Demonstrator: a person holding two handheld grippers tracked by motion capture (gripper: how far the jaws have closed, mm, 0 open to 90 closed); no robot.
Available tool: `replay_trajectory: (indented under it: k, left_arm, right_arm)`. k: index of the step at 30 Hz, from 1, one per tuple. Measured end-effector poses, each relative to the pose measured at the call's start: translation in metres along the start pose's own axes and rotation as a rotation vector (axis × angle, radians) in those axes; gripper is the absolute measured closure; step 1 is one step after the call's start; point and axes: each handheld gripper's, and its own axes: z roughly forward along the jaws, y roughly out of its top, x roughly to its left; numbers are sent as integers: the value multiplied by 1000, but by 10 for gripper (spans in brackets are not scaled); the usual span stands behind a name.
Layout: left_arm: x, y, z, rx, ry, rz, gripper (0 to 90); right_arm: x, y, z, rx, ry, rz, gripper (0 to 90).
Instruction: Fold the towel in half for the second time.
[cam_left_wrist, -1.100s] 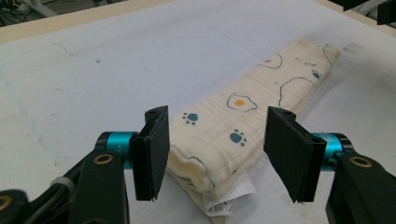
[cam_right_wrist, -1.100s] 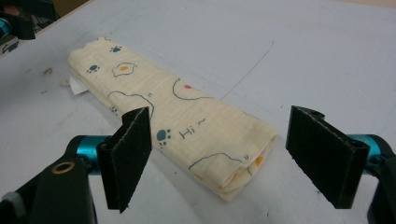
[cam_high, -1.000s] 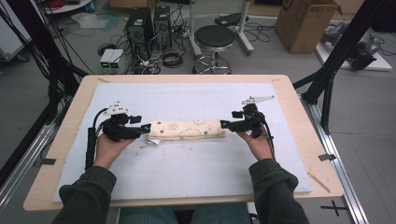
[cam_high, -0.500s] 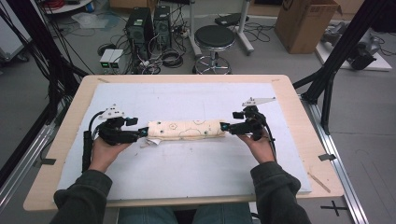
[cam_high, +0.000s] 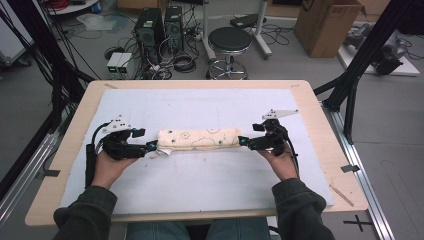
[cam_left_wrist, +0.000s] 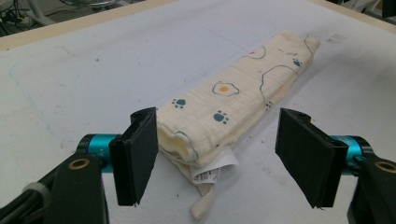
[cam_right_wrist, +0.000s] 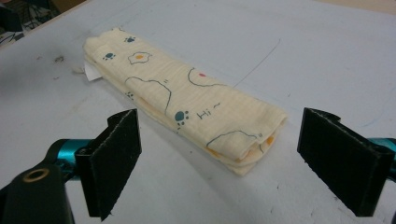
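Left gripper view, folded cloth (cam_left_wrist: 233, 112) printed "Hi~", white tag unreadable; both grippers (cam_left_wrist: 224, 158) (cam_right_wrist: 243, 163) just spread apart

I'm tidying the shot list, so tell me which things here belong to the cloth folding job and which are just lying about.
Part of the job:
- folded cloth
- left claw, open at one end
- right claw, open at the other end
- white mat

Just lying about:
- stool
- cardboard box
- computer towers
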Motion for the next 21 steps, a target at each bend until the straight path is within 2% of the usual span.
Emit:
replay_trajectory:
  k: [21]
  left_arm:
    - [-6,-16,-16,-5,15,1,265]
  right_arm:
    - [8,-12,-19,-30,5,-24,122]
